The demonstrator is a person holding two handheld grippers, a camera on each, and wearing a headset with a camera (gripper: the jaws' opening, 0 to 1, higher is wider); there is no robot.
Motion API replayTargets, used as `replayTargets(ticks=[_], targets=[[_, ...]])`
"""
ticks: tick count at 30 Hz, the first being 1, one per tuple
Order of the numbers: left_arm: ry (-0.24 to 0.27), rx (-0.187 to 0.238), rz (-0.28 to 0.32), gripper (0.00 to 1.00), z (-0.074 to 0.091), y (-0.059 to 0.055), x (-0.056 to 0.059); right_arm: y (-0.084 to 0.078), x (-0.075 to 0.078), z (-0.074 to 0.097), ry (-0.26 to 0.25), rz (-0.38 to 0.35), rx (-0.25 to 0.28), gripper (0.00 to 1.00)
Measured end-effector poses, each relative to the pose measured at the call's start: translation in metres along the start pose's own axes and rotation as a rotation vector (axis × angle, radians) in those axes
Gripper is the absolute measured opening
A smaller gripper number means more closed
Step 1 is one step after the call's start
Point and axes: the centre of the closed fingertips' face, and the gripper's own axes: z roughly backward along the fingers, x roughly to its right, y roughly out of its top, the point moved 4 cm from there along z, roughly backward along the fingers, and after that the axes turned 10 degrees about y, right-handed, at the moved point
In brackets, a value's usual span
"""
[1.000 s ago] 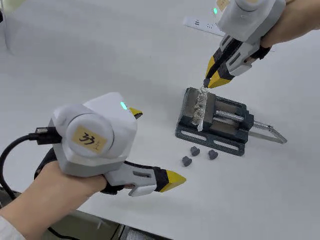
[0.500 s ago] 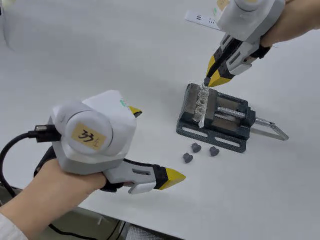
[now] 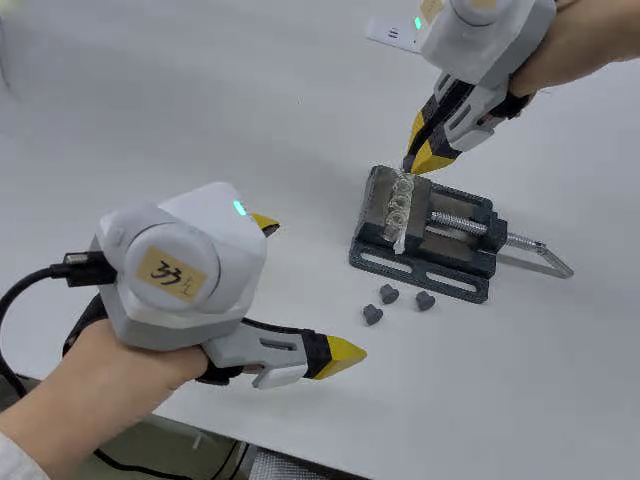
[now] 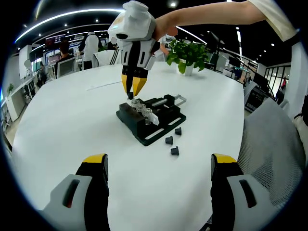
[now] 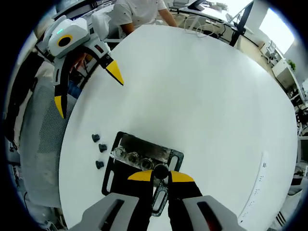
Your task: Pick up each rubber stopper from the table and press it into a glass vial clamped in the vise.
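Right tool [image 5: 160, 177] closed on rubber stopper [image 5: 161, 171], directly above end vial [image 3: 405, 184] in vise [image 3: 470, 262]; I judge straight descent needed. Left tool [image 4: 159, 160] wide open, empty, well apart.

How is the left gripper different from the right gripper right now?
The left gripper is wide open and holds nothing; the right gripper is pinched shut on a dark rubber stopper. The left gripper hangs over bare table, apart from the vise; the right gripper points down at the glass vials in the vise. Both have yellow tips.
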Motion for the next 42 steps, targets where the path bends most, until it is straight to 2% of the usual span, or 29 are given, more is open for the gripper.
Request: replayTargets(ticks=[3, 14, 17, 18, 20, 23, 27, 28, 33, 37, 40, 41, 42], targets=[[-0.004, 0.001, 0.0, 0.87, -0.001, 0.0, 0.001, -0.002, -0.004, 0.001, -0.001, -0.063, 0.017, 0.05], [-0.013, 0.004, -0.003, 0.86, -0.003, 0.001, 0.004, 0.0, -0.007, 0.0, -0.071, -0.164, 0.034, 0.05], [-0.013, 0.005, -0.003, 0.86, -0.003, 0.001, 0.004, 0.001, -0.004, 0.0, -0.075, -0.205, 0.035, 0.05], [-0.012, 0.006, -0.001, 0.86, -0.002, 0.002, 0.004, 0.001, -0.005, 0.0, -0.078, -0.242, 0.041, 0.05], [-0.011, 0.008, 0.001, 0.86, -0.002, 0.002, 0.005, 0.0, -0.008, 0.0, -0.081, -0.259, 0.045, 0.05], [-0.012, 0.007, 0.0, 0.86, -0.002, 0.002, 0.005, 0.0, -0.003, -0.001, -0.083, -0.298, 0.062, 0.05], [-0.014, 0.006, -0.003, 0.86, -0.002, 0.001, 0.005, 0.0, -0.005, -0.001, -0.089, -0.291, 0.068, 0.05], [-0.014, 0.007, -0.003, 0.86, -0.002, 0.001, 0.005, 0.0, -0.004, -0.001, -0.092, -0.262, 0.064, 0.06], [-0.011, 0.006, -0.004, 0.86, -0.001, 0.001, 0.006, -0.001, -0.008, 0.0, -0.094, -0.257, 0.071, 0.07], [-0.008, 0.007, -0.002, 0.86, -0.001, 0.002, 0.006, 0.0, -0.004, -0.001, -0.097, -0.233, 0.067, 0.08], [-0.005, 0.007, 0.0, 0.86, 0.0, 0.002, 0.006, -0.005, -0.011, -0.008, -0.061, -0.221, 0.025, 0.15], [-0.004, 0.007, 0.001, 0.86, 0.0, 0.002, 0.005, -0.004, -0.006, -0.006, -0.099, -0.181, 0.036, 0.16], [-0.002, 0.008, 0.002, 0.86, 0.0, 0.002, 0.005, -0.003, -0.008, -0.006, -0.092, -0.191, 0.045, 0.17]])
